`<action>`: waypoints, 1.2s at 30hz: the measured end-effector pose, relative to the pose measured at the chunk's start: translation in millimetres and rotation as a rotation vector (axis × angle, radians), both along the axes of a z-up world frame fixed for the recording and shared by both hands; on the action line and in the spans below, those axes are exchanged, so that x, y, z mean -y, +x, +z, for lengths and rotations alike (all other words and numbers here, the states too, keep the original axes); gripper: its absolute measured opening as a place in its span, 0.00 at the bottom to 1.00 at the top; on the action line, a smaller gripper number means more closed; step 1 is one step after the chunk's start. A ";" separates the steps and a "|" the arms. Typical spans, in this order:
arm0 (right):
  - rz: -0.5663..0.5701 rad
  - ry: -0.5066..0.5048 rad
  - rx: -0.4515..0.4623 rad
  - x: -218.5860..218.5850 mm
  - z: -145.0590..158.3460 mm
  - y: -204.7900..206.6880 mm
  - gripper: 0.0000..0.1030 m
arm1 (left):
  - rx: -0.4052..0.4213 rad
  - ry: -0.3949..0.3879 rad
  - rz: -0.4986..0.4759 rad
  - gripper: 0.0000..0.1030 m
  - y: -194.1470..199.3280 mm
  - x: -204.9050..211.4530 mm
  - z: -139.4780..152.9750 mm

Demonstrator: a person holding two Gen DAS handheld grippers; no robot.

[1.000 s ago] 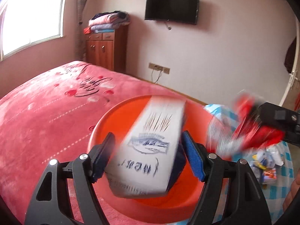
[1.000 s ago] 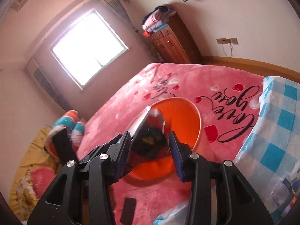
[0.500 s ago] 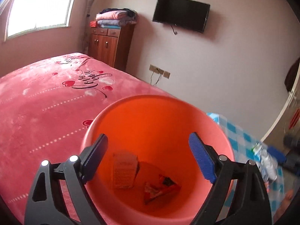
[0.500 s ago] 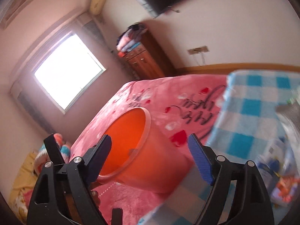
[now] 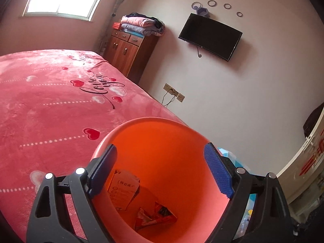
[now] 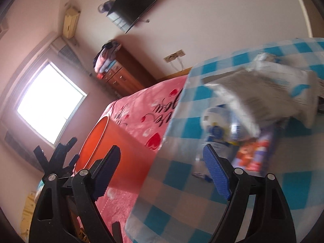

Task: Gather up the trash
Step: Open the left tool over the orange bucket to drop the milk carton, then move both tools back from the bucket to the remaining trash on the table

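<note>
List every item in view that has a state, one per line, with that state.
left gripper: open, empty, above the bucket
right gripper: open, empty, pointed toward the table trash
orange bucket: upright on the bed, holding two items
carton: inside the bucket, leaning on its wall
red wrapper: crumpled at the bucket's bottom
checked table: trash remaining on it
TV: screen dark

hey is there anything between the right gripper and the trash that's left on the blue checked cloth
Nothing visible does. The right gripper is open and empty, facing the blurred plastic bottle and colourful snack wrapper lying on the blue-and-white checked cloth.
</note>
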State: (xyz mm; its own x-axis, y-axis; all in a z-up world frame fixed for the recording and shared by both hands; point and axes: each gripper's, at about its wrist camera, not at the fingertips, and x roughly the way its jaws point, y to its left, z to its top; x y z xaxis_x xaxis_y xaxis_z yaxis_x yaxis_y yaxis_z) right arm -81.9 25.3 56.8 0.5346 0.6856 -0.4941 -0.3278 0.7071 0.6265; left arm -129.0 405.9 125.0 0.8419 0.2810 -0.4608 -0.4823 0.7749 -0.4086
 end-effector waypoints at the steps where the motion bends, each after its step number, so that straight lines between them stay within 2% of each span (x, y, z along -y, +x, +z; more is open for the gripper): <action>1: -0.012 0.000 0.004 5.6 -0.3 -1.0 0.81 | -0.005 0.007 0.000 0.86 -1.1 3.2 1.3; 8: -0.064 0.027 0.042 34.3 0.8 -5.2 0.81 | -0.005 0.017 -0.003 0.86 -16.4 29.7 8.8; 14: -0.091 0.077 0.053 58.0 -5.9 -3.6 0.81 | -0.031 0.074 0.026 0.86 -29.9 48.6 6.0; 16: -0.116 0.084 0.050 71.8 -9.4 -2.8 0.81 | -0.030 0.090 0.036 0.86 -32.3 53.9 6.4; 18: -0.160 0.066 0.042 87.1 -13.5 0.9 0.87 | -0.029 0.108 0.036 0.86 -32.5 59.4 6.0; 21: -0.221 0.047 0.034 110.1 -19.7 3.3 0.87 | -0.033 0.125 0.029 0.86 -28.5 64.1 7.4; 27: -0.315 0.035 0.017 158.8 -37.4 14.1 0.88 | -0.096 0.133 0.005 0.86 -19.4 71.2 3.6; 30: -0.325 0.052 -0.005 175.7 -48.2 20.2 0.88 | -0.139 0.214 0.020 0.86 -21.6 85.2 8.9; 33: -0.318 0.094 -0.024 191.7 -58.1 29.2 0.88 | -0.158 0.330 0.030 0.86 -29.2 109.2 22.2; 36: -0.290 0.145 -0.030 197.7 -60.9 38.5 0.88 | -0.175 0.393 0.006 0.86 -29.1 132.7 32.7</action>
State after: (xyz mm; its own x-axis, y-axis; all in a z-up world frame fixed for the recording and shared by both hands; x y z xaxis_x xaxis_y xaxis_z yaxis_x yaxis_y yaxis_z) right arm -43.5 -172.4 -4.1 0.7047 0.5713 -0.4208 -0.1059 0.6711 0.7337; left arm -158.0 273.2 157.8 0.7581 0.4683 -0.4539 -0.5232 0.8522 0.0055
